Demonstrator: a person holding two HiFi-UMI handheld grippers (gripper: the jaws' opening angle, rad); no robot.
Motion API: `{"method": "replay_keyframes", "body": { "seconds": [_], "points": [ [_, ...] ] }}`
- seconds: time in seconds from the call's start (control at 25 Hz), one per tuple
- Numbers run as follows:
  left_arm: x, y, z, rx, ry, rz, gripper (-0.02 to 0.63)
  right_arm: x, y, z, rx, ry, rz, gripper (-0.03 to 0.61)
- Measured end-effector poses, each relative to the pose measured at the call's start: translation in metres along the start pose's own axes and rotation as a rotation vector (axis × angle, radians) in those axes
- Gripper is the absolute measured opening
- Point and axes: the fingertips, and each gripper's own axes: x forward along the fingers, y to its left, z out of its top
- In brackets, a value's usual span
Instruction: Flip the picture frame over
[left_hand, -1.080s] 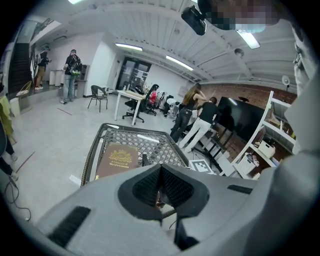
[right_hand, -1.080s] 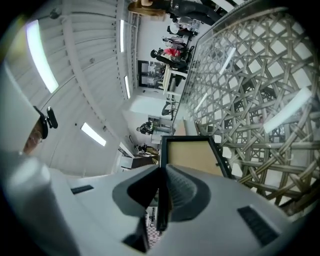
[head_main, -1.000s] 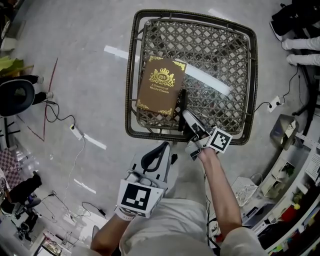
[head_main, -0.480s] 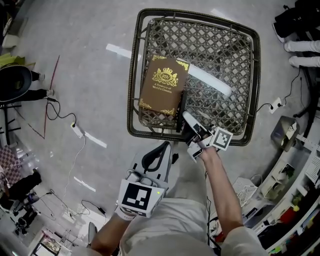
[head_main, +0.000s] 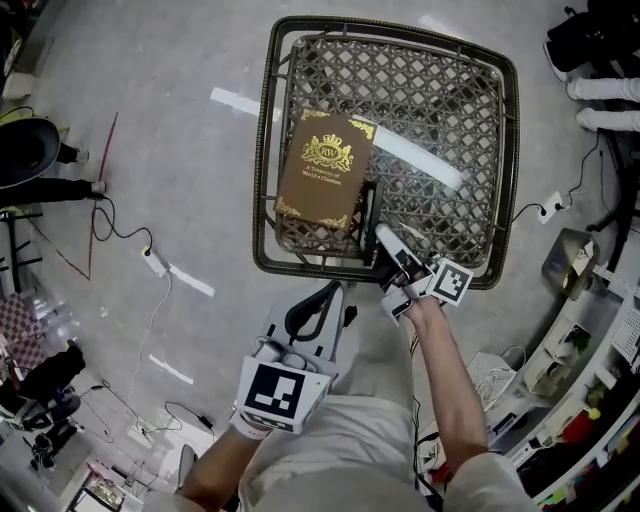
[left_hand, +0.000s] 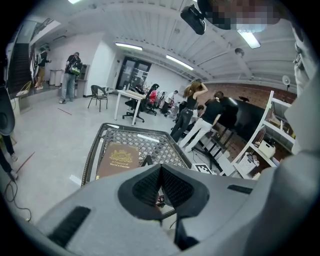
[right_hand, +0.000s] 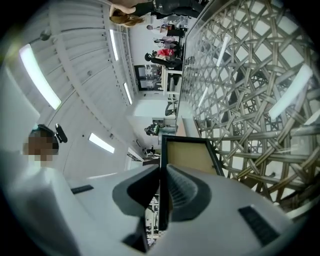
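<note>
The picture frame (head_main: 368, 212) stands on its edge on the lattice table (head_main: 262, 150), just right of a brown book with gold print (head_main: 325, 170). I see it edge-on from above as a thin black bar. My right gripper (head_main: 386, 242) is shut on the frame's near edge. In the right gripper view the black border and tan panel of the frame (right_hand: 192, 155) rise from between the jaws of that gripper (right_hand: 162, 172). My left gripper (head_main: 312, 305) hangs below the table's near rim, shut and holding nothing; its view (left_hand: 161, 175) shows the book (left_hand: 117, 159) beyond.
The table's dark rim runs all round the woven top. Cables and a power strip (head_main: 152, 263) lie on the floor at left. Shelving with clutter (head_main: 590, 400) stands at the right. People's shoes (head_main: 600, 95) show at the top right.
My right gripper and the upright frame have shifted slightly to the right. The left gripper has stayed put.
</note>
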Motion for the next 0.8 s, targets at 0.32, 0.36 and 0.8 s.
{"method": "replay_keyframes", "body": {
  "seconds": [0.32, 0.36, 0.8],
  "points": [
    [0.001, 0.0, -0.003, 0.025, 0.004, -0.014, 0.017, -0.014, -0.003, 0.008, -0.006, -0.03, 0.002, 0.055],
    [0.001, 0.001, -0.004, 0.024, 0.005, -0.011, 0.017, -0.016, -0.003, 0.009, -0.008, -0.033, 0.001, 0.055],
    [0.004, -0.001, -0.003, 0.026, 0.009, -0.017, 0.017, -0.041, -0.019, 0.029, -0.053, -0.076, -0.072, 0.066]
  ]
}}
